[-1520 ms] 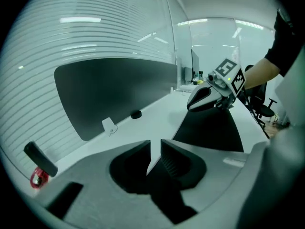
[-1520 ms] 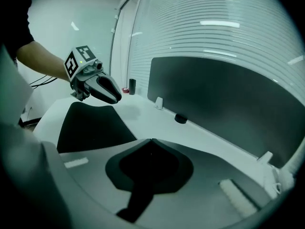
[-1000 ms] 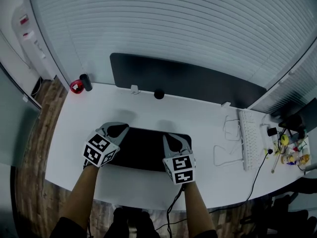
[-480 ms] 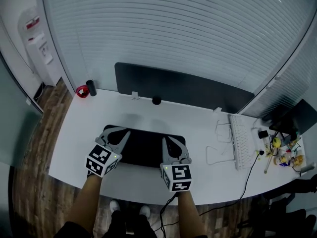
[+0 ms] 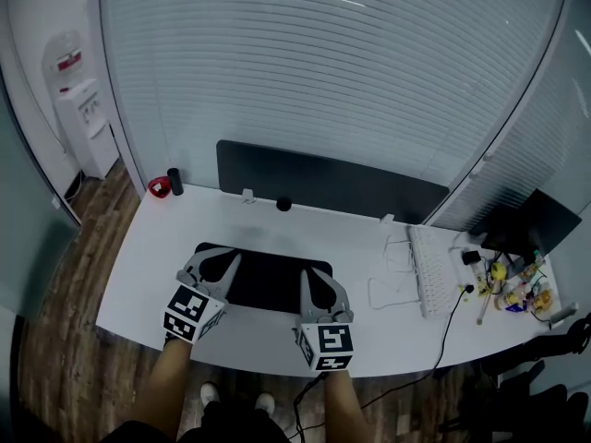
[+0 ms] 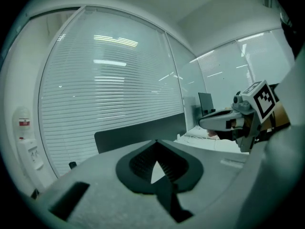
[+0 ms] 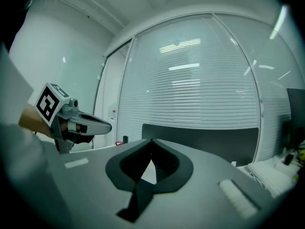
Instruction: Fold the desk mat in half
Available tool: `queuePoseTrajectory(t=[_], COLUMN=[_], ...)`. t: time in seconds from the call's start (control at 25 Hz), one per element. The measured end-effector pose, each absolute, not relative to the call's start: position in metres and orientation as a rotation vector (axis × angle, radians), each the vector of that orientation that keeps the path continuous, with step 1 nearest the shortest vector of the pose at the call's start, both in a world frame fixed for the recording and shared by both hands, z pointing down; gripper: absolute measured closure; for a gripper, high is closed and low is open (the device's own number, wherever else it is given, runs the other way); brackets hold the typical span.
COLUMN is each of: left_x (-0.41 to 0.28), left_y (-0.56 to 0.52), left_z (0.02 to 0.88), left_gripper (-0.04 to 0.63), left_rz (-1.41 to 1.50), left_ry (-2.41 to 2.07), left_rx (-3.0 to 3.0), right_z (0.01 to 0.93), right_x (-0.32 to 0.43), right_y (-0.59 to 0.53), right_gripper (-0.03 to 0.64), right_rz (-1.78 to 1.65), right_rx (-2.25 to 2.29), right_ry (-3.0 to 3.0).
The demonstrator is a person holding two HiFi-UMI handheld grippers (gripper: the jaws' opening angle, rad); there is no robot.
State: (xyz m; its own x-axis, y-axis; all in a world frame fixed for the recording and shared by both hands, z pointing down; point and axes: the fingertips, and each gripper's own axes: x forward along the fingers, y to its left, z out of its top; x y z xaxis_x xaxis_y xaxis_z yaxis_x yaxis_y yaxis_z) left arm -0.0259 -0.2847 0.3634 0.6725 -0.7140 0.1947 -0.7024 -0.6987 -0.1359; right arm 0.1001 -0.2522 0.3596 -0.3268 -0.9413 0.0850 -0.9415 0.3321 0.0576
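The black desk mat [image 5: 266,279] lies flat on the white desk [image 5: 369,330], near its front edge. My left gripper [image 5: 218,258] hovers over the mat's left part and my right gripper [image 5: 315,279] over its right part. Both point away from me with their jaws shut. In the left gripper view the left gripper [image 6: 155,142] has its tips together with nothing between them, and the right gripper [image 6: 213,123] shows beside it. The right gripper view shows the right gripper [image 7: 152,141] equally shut, with the left gripper [image 7: 101,126] off to its left. Neither gripper view shows the mat.
A dark partition panel [image 5: 332,183] stands along the desk's back edge. A white keyboard [image 5: 427,270] and white cables [image 5: 391,291] lie to the right, with small clutter [image 5: 517,289] and a monitor [image 5: 522,224] beyond. A red item [image 5: 158,188] and a black cylinder [image 5: 174,181] sit at the back left.
The head view has pulled up and back, so the desk looks smaller. Both grippers stay shut over the mat, drawn slightly toward the desk's front edge.
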Motion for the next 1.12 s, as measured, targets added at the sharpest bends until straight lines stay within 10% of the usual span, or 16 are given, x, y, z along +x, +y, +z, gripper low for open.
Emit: queuePoseTrajectory(t=[1.12], left_x=[-0.050], left_y=[-0.205], left_z=[0.311], left_gripper=[0.603], left_rz=[-0.190], left_ry=[1.366], left_rx=[-2.707], right_z=[0.304], right_x=[0.104], right_y=[-0.177], right_gripper=[0.607], right_rz=[-0.100], right_rx=[1.823], right_ry=[-2.509])
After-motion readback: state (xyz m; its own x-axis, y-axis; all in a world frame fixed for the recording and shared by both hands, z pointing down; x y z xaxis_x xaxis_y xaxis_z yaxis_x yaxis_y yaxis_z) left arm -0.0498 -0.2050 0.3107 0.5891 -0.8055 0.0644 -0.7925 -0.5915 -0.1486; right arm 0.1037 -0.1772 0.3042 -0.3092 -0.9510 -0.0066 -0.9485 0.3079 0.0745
